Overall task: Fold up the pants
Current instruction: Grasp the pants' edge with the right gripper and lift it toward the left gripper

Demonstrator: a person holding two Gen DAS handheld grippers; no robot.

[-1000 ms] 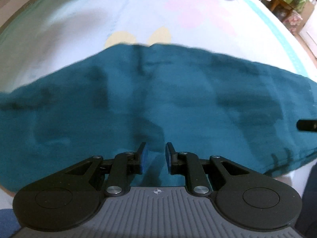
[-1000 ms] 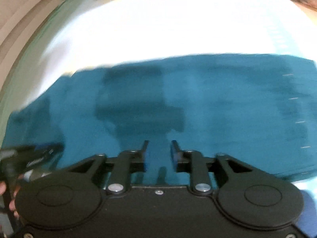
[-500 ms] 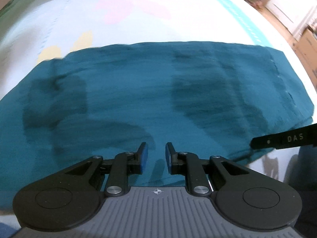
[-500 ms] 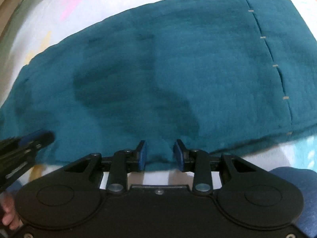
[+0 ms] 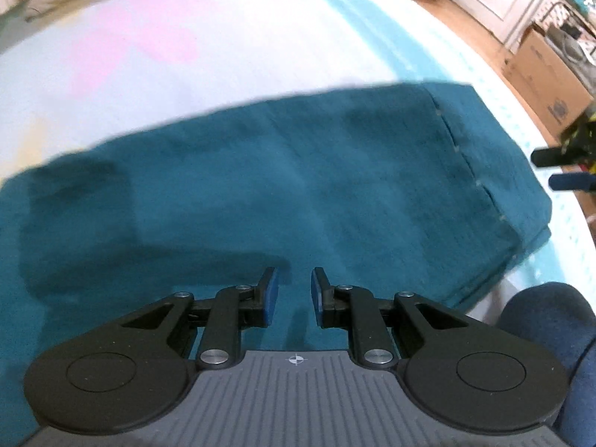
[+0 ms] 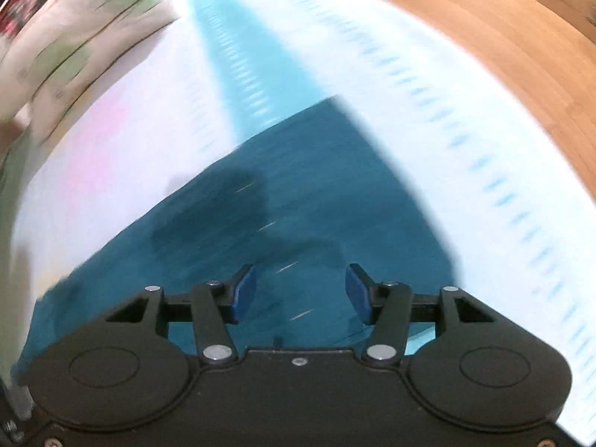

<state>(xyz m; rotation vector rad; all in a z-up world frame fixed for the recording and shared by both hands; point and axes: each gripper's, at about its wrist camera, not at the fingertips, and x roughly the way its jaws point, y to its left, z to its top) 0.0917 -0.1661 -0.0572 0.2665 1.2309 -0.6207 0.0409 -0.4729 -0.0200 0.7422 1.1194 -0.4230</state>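
While lying flat on the bed [image 5: 260, 29], already doubled into a long teal band: pants [image 5: 298, 193], smooth, near the bed's front edge, one end reaching toward the bed's right-hand edge with its blue stripe. Stitched hem or waistband end visible at the right of the left wrist view, layers stacked there, so at least one lengthwise fold judged done. Still left, by the look of it: folding the long band across itself into a compact bundle, probably by lifting the end and carrying it over.

Left gripper [image 5: 294, 294] poised above the cloth close to the near edge; jaws narrowly parted, blue pads facing each other, nothing between them and no cloth pinched. Whether the tips brush the fabric: cannot tell.

Right gripper [image 6: 301, 290] hanging over the end corner of the pants [image 6: 298, 216], view heavily blurred; jaws opening, standing well apart, only flat cloth seen beyond them, nothing gripped. Same gripper's tips visible at the far right of the left wrist view, just past the cloth's end.

Dark blue clothed knee or leg of the person [image 5: 547, 320] just beside the bed's front edge.
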